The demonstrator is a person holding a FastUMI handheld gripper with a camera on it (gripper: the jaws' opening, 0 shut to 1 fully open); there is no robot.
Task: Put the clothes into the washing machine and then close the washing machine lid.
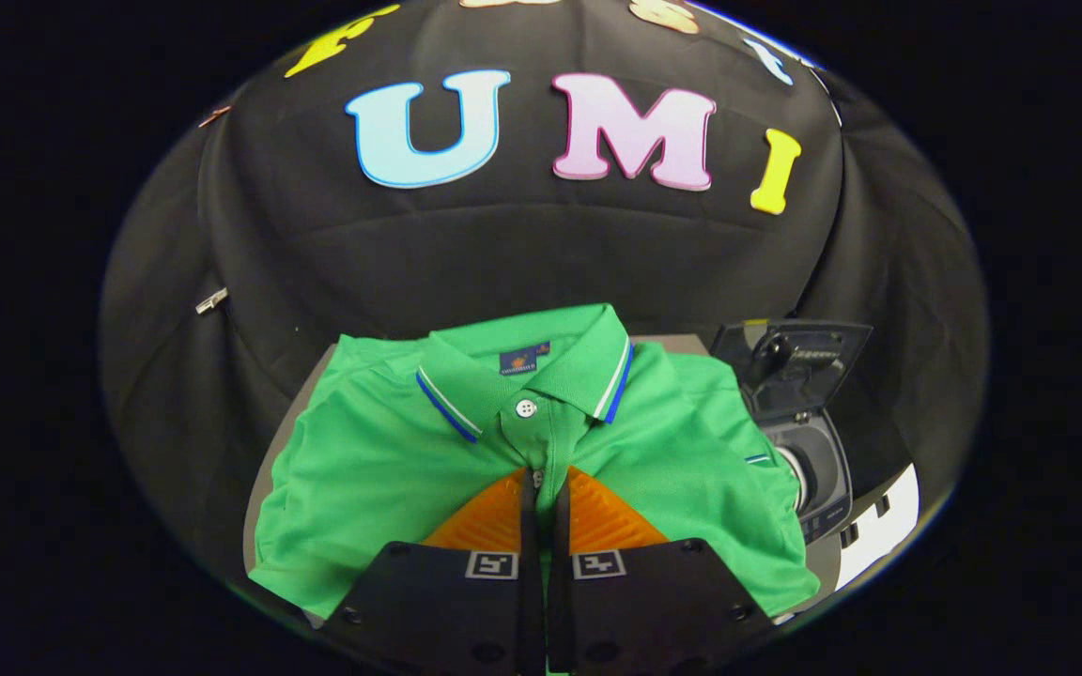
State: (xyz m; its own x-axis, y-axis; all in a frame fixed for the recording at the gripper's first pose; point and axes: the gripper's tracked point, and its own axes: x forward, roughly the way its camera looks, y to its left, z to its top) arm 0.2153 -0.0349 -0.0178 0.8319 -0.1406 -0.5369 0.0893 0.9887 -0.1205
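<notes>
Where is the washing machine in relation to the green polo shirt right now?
In the gripper view, the small washing machine stands just right of the green polo shirt, lid raised, off to the right of the gripper, whose fingers are nearly closed over the shirt's placket.

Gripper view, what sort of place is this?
Likely a staged laundry booth: a folded green polo shirt on a table, a small washing machine with its lid raised, black cloth behind. The gripper is shut over the shirt.

Grey table (289, 424) carries a green polo shirt (381, 460), laid flat, collar toward the far edge, covering most of the top. Washer (818, 469) just right of the shirt, lid (790, 364) up, drum open.
</notes>
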